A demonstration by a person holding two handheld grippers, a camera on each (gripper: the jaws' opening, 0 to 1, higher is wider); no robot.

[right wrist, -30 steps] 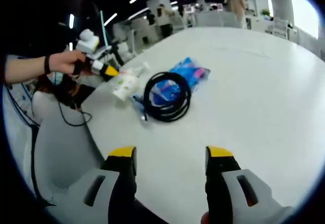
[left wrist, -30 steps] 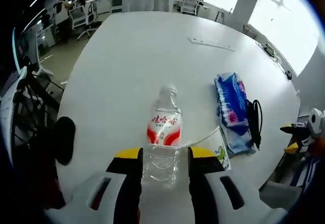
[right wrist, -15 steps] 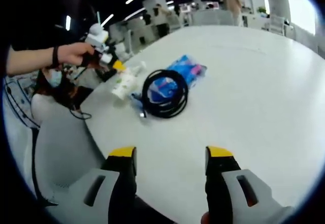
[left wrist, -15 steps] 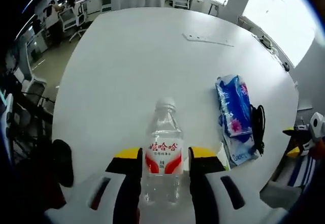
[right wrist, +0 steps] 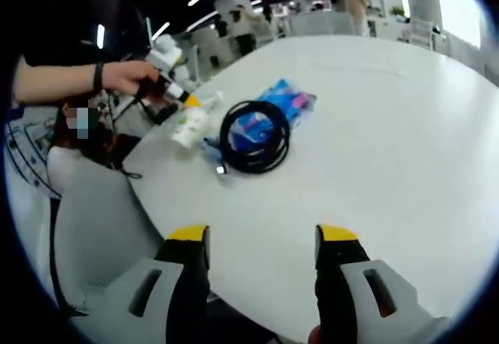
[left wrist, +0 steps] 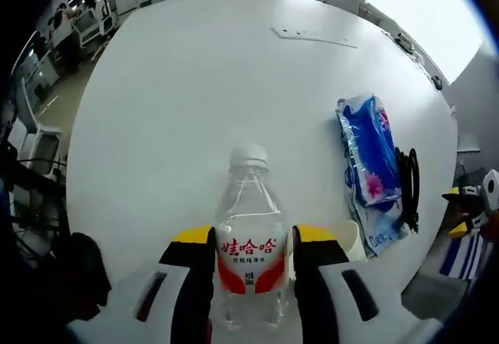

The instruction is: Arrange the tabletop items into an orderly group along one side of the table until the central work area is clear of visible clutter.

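Two claws here: left claw (left wrist: 243, 239) clamps the water bottle (left wrist: 249, 239), right claw (right wrist: 263, 242) hangs open. Slick plastic could slip and roll toward the tissue pack (left wrist: 370, 164) if that squeeze loosens.

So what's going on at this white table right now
A person is tidying a white table with a hand-held gripper in each hand. The left hand-held gripper is clamped on a clear water bottle with a red label, near the table's edge. Beside it lie a blue packet and a coiled black cable resting partly on the packet. The right hand-held gripper is open and empty, over bare tabletop.
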